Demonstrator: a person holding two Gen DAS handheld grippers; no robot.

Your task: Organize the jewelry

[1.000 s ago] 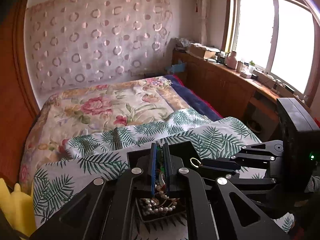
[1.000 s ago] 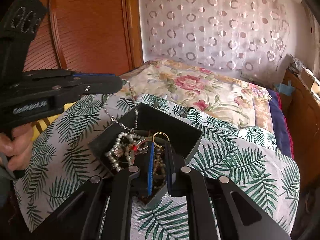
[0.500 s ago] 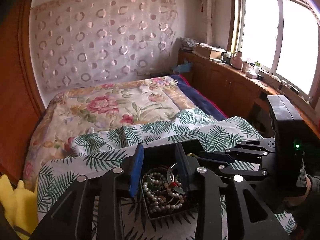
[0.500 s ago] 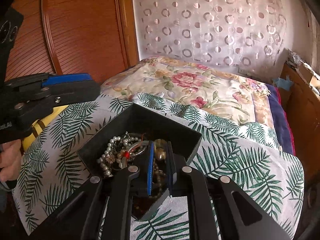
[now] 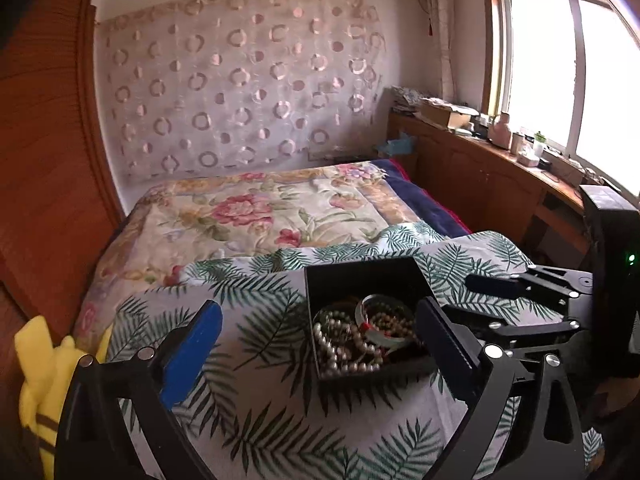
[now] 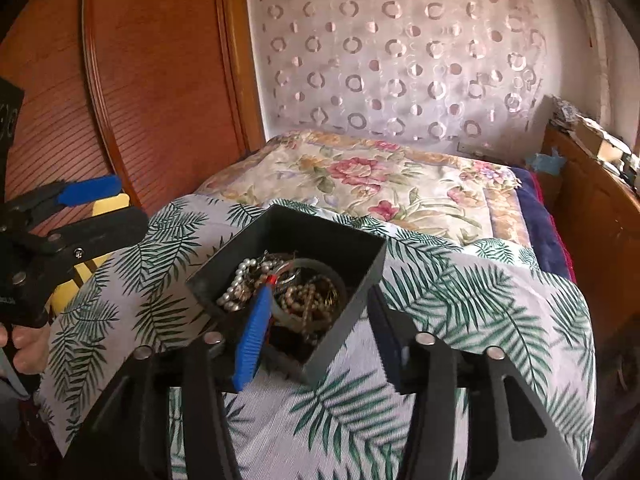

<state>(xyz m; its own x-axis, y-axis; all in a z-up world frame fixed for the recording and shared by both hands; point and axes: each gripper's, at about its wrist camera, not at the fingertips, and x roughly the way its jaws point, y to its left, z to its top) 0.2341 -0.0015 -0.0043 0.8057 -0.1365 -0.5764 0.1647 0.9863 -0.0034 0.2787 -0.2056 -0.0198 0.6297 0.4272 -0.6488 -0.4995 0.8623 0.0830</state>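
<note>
Left wrist: left gripper (image 5: 320,344) spread wide, holding nothing. Black box (image 5: 360,276) sits on the palm-leaf cloth (image 5: 260,420), ahead and right of centre, next to the right finger. Pearl strand (image 5: 340,356), beads and a bangle (image 5: 380,304) lie inside. Right gripper (image 5: 512,292) comes in from the right, its opening unclear here.

Right wrist: right gripper (image 6: 316,328) wide apart, empty, straddling the box's (image 6: 360,280) near corner. Left gripper (image 6: 100,204) at far left, parted.
</note>
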